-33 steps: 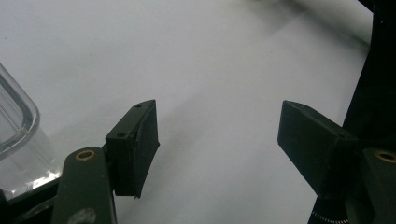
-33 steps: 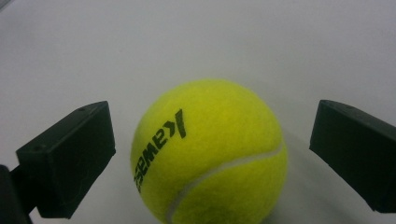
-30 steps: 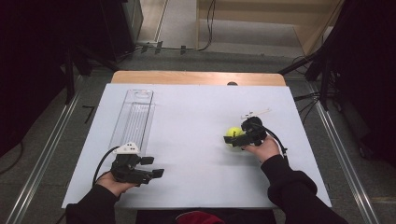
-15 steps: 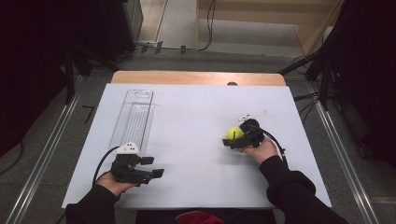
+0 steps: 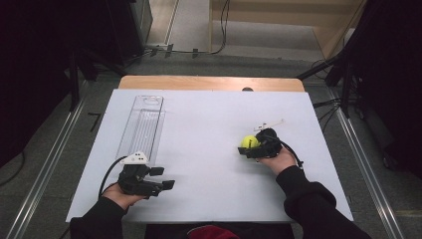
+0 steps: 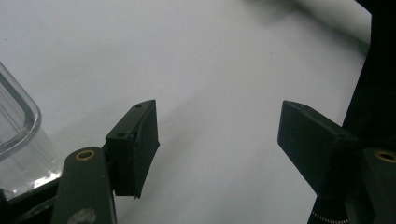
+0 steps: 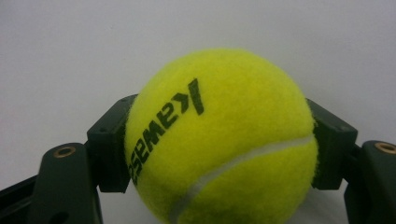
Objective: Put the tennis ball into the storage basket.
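Note:
A yellow tennis ball [image 7: 219, 140] with black lettering sits between the jaws of my right gripper [image 7: 219, 149], which is shut on it. In the high view the tennis ball [image 5: 248, 142] and right gripper [image 5: 251, 148] are right of the table's middle, over the white board [image 5: 209, 149]. My left gripper [image 5: 164, 179] is near the front left of the board, open with nothing between its jaws. In the left gripper view my left gripper [image 6: 217, 140] looks at bare white board, and a corner of the clear plastic tray [image 6: 18, 130] shows at the left.
A long clear plastic tray [image 5: 144, 124] lies lengthwise at the left of the board, just beyond my left gripper. A thin white stick-like piece [image 5: 268, 124] lies behind the right gripper. A wooden table edge [image 5: 209, 82] runs along the far side.
The right gripper has lifted and shifted slightly left and toward the far side with the ball in it. The left gripper has not moved.

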Tool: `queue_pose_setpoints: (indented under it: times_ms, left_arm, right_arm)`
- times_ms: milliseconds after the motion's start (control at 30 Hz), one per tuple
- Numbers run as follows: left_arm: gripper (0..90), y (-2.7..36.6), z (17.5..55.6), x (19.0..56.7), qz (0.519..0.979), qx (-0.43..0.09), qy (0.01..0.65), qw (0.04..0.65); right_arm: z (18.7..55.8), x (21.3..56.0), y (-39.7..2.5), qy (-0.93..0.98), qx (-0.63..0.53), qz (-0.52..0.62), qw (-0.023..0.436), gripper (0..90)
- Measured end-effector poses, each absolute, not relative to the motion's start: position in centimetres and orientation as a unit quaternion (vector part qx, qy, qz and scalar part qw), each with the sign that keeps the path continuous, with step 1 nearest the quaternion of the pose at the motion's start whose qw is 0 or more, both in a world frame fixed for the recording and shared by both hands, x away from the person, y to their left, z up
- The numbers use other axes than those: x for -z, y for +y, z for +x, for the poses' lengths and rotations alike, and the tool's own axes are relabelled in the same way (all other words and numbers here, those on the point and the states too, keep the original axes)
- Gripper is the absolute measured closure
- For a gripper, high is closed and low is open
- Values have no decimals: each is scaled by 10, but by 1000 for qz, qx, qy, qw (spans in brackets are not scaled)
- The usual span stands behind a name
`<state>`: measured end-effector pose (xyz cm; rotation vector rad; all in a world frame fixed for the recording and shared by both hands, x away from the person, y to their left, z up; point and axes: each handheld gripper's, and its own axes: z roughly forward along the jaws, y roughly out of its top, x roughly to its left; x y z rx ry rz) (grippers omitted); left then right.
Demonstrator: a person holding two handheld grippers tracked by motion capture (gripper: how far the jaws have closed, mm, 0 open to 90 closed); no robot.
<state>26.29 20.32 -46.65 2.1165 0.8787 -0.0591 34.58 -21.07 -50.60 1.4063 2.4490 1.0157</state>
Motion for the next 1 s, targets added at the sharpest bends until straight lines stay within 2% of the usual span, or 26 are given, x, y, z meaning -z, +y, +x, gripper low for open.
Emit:
queue_pose_setpoints:
  times_ms: [600,1000]
  left_arm:
    - [297,203,263,466,842,23,348,412]
    - [297,203,263,466,842,23,348,412]
  right_arm:
    - [347,503,-213,815,-339,466,66,234]
    - [344,487,-213,810,-356,461,65,234]
